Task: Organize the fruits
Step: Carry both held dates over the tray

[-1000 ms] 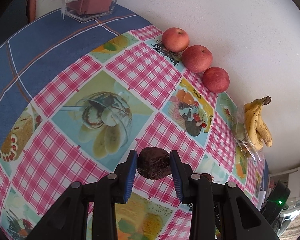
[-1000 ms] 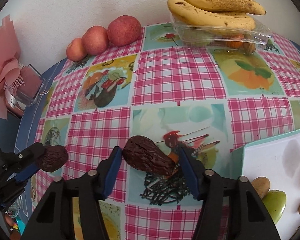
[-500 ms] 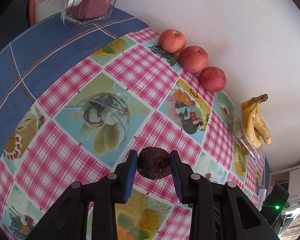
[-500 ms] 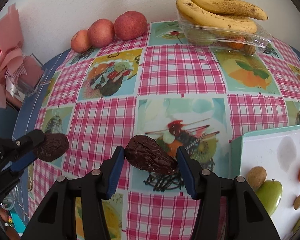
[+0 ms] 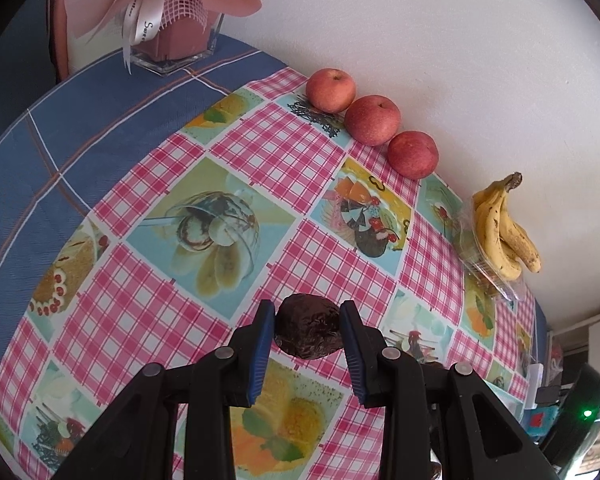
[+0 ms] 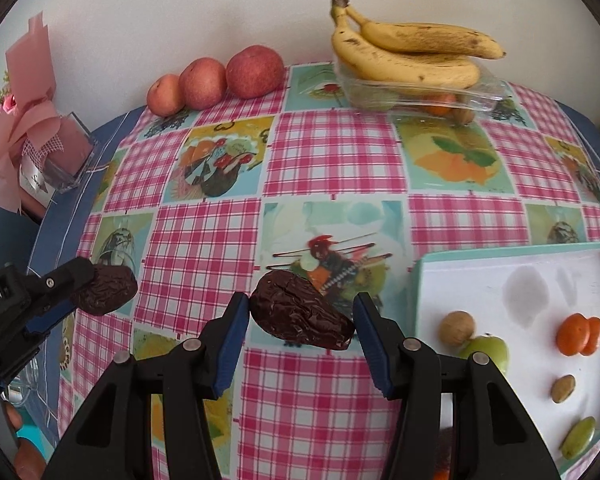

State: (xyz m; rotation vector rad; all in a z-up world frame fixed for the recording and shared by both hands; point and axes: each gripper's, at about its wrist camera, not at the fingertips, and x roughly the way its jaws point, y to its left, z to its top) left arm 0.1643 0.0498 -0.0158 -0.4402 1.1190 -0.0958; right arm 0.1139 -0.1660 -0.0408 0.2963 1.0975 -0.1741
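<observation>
Left wrist view: your left gripper [image 5: 308,334] is clamped on a dark wrinkled date [image 5: 309,332], held above the checked cloth [image 5: 284,148]; three apples [image 5: 373,120] line the far wall, with bananas [image 5: 502,232] to their right. Right wrist view: your right gripper [image 6: 300,322] pinches a second date [image 6: 302,315] lengthwise over the cloth; the tray [image 6: 512,258] lies near right, bearing a walnut [image 6: 457,327], a green apple [image 6: 490,352] and an orange fruit [image 6: 579,334].
</observation>
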